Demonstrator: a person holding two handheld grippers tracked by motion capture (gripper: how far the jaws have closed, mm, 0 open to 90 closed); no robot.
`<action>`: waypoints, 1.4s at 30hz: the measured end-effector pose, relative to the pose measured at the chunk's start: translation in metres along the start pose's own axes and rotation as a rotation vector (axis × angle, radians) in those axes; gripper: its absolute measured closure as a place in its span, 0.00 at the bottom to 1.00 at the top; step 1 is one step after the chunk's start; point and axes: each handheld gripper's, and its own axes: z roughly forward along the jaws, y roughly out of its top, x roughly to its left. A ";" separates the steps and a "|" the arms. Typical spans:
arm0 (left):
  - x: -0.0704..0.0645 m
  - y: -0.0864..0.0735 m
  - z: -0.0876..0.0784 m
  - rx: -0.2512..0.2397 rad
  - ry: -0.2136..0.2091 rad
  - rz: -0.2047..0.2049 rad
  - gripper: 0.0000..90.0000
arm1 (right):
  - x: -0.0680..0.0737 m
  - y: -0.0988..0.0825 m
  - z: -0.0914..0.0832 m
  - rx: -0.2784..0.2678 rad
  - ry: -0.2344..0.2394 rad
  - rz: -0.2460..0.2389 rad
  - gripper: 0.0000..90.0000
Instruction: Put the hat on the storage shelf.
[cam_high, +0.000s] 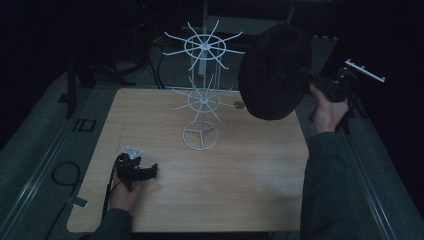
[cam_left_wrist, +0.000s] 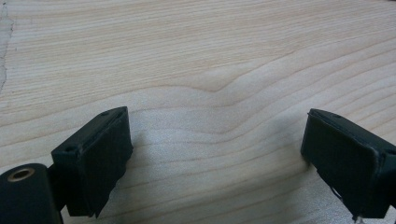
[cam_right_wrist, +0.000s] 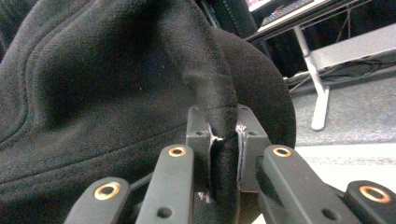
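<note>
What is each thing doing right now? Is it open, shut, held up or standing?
Black hat: held up in the air, brim pinched.
Right claw: shut on the black hat.
Left claw: open, nothing between its jaws, low over the table.
White wire rack: standing upright on the table, its hooks bare.

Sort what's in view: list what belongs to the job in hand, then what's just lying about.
In the job:
- black hat, its edge pinched in the right gripper
- white wire rack, the likely place to hang it

Lying about:
- left gripper, open, resting on the table
- white bracket off the table's right
</note>
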 end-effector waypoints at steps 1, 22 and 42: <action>0.000 0.000 0.000 0.000 0.000 0.000 0.10 | 0.001 0.000 0.001 -0.001 0.006 0.001 0.88; 0.000 0.000 0.000 0.001 -0.001 0.001 0.10 | 0.015 0.005 0.025 0.006 0.028 0.048 0.88; 0.000 0.000 0.000 0.001 -0.001 0.002 0.10 | 0.008 0.004 0.041 0.086 -0.059 0.074 0.88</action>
